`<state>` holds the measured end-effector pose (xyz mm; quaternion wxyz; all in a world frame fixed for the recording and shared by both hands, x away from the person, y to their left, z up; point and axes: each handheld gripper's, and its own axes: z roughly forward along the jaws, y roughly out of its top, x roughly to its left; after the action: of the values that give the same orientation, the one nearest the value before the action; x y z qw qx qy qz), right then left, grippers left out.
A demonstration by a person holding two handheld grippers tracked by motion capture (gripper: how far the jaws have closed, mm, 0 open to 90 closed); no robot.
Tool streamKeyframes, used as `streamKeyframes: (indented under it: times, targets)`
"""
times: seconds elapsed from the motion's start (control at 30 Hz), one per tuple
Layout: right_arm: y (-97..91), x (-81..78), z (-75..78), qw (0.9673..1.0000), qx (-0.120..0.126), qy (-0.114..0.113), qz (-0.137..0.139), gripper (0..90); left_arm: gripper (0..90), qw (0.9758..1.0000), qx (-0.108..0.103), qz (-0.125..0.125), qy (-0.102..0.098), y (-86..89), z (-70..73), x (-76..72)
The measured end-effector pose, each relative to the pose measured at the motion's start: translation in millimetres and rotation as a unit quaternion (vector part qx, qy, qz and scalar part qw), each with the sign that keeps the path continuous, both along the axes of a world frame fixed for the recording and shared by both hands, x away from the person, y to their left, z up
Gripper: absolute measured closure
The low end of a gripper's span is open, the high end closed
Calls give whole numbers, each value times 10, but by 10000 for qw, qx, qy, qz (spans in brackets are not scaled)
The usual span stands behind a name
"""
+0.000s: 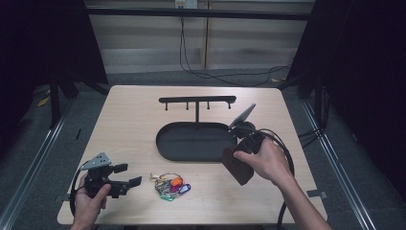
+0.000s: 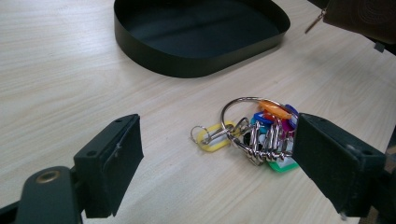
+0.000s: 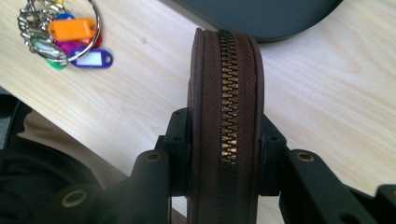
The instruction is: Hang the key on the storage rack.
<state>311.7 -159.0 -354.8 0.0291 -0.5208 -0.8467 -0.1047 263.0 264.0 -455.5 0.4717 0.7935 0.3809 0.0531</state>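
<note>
Now my right gripper (image 1: 245,139) pinches the brown zipped pouch (image 1: 238,166) above the table (image 1: 129,124), beside the black tray (image 1: 191,141); my left gripper (image 1: 125,178), jaws spread, sits low beside the keys (image 1: 170,187).

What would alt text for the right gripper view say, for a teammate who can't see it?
The right hand-held gripper clamps a brown zippered pouch between its two black jaws, zipper edge facing the camera, above a light wooden table. A key ring with coloured tags lies at upper left, and the edge of a black oval tray shows at the top.
</note>
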Motion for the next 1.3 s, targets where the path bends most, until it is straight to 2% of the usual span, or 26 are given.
streamKeyframes:
  times: [0.03,0.23,0.5,0.67,0.97,1.3]
  targets:
    - [0,13,10,10000,-57,7,-11,652,162,10000,29,-13,-11,1,0,1]
    - [7,80,96,10000,-32,-22,-58,652,162,10000,29,13,18,3,-1,2]
    - [67,183,206,9998,-44,-199,-3,652,164,9999,97,-20,63,-2,-15,6]
    - [94,276,264,9998,-32,-213,-37,652,165,9999,104,-31,78,-2,-15,7]
    - [104,437,233,9996,35,-197,-214,652,166,9999,108,-35,74,-7,-15,5]
    - [60,651,182,9978,336,-189,-547,653,167,9999,111,-20,70,-1,-16,2]
